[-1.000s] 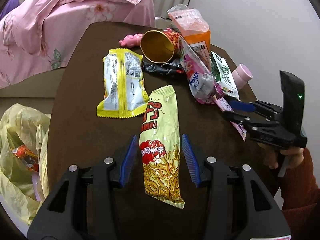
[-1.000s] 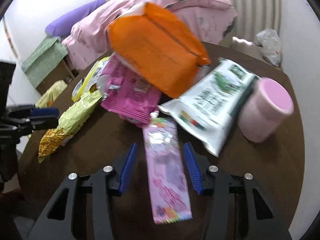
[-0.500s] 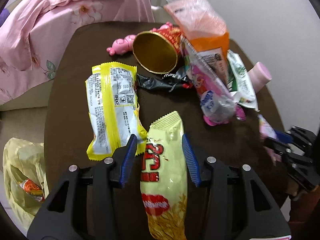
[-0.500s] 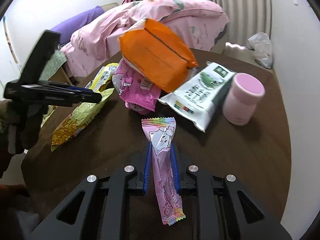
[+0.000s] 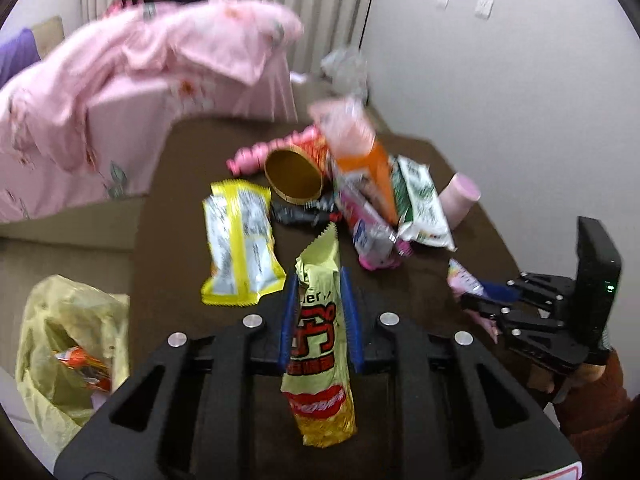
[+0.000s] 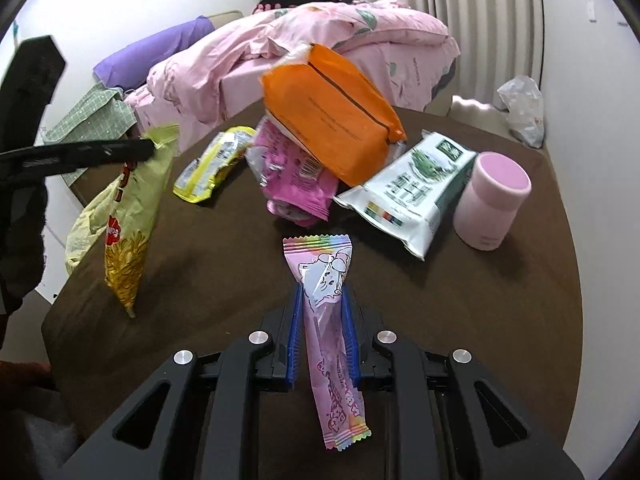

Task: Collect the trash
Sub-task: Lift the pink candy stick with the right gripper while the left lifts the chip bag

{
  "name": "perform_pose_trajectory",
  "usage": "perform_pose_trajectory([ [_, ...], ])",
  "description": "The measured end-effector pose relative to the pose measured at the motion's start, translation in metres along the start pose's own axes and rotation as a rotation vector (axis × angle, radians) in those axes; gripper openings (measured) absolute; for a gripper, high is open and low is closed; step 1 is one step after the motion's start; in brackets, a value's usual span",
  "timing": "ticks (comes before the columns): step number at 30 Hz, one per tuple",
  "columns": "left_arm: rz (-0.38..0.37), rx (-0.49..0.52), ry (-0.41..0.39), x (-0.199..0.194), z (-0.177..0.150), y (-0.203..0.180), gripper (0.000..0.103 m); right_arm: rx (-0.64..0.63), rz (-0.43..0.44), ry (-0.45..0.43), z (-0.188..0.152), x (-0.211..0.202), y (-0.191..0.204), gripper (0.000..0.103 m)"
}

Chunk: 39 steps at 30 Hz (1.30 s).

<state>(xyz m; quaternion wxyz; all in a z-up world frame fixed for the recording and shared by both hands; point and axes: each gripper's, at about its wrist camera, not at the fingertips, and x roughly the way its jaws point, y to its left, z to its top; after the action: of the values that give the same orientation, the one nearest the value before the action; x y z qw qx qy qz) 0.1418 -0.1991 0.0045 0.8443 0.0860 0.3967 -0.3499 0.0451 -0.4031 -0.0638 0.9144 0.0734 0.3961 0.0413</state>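
The yellow trash bag (image 5: pixel 68 356) lies left of and below the table (image 5: pixel 180 216). The left gripper (image 5: pixel 318 312), nearer it, has just been closed on the noodle packet (image 5: pixel 320 344), gripped across its length. The right gripper (image 6: pixel 320 336) is clamped on the pink wrapper (image 6: pixel 328 320), farther off.

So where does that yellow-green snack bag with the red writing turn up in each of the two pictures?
Left wrist view: the snack bag sits bottom centre, pinched in the left claw.
Right wrist view: the same bag hangs at the left, lifted off the table.
Shared landmark: the pink cup, right of the wrapper pile.
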Motion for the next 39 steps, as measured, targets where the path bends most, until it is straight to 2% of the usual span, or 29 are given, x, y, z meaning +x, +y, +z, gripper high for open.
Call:
perform_pose_trajectory([
  [4,0.005,-0.011,-0.058,-0.027,-0.001,0.007,0.013,-0.017,0.011,-0.022,0.005,-0.006,0.010,0.019],
  [7,0.005,-0.018,-0.067,-0.034,-0.004,0.009,0.012,-0.045,0.003,-0.029,0.008,-0.009,0.019,0.019],
  [10,-0.023,-0.042,-0.025,-0.028,-0.008,0.016,0.013,-0.060,-0.013,-0.027,0.009,-0.010,0.024,0.019],
  [13,-0.037,-0.066,0.032,-0.010,-0.011,0.020,0.034,-0.060,-0.027,-0.026,0.008,-0.010,0.025,0.019],
  [15,-0.049,-0.061,0.073,0.009,-0.013,0.018,0.035,-0.059,-0.033,-0.023,0.006,-0.010,0.025,0.019],
  [21,-0.011,0.052,0.166,0.066,-0.002,-0.001,0.035,-0.029,-0.044,-0.011,-0.003,-0.007,0.014,0.019],
  [24,0.030,0.098,0.239,0.094,0.003,-0.005,0.035,0.014,-0.038,-0.001,-0.007,-0.003,0.004,0.019],
  [27,0.032,0.082,0.270,0.104,0.002,-0.005,0.035,0.012,-0.051,0.009,-0.010,0.002,0.002,0.019],
  [29,0.027,0.074,0.263,0.101,0.001,-0.007,0.025,0.006,-0.052,0.008,-0.010,0.004,0.003,0.019],
  [30,0.023,0.074,0.255,0.097,0.000,-0.008,0.023,0.008,-0.048,0.007,-0.011,0.005,0.002,0.019],
  [34,-0.003,0.067,0.213,0.077,-0.002,-0.015,0.023,0.017,-0.042,0.004,-0.011,0.007,0.001,0.019],
  [39,-0.019,0.045,0.107,0.036,0.002,-0.021,0.023,0.013,-0.050,-0.003,-0.011,0.004,0.001,0.019],
])
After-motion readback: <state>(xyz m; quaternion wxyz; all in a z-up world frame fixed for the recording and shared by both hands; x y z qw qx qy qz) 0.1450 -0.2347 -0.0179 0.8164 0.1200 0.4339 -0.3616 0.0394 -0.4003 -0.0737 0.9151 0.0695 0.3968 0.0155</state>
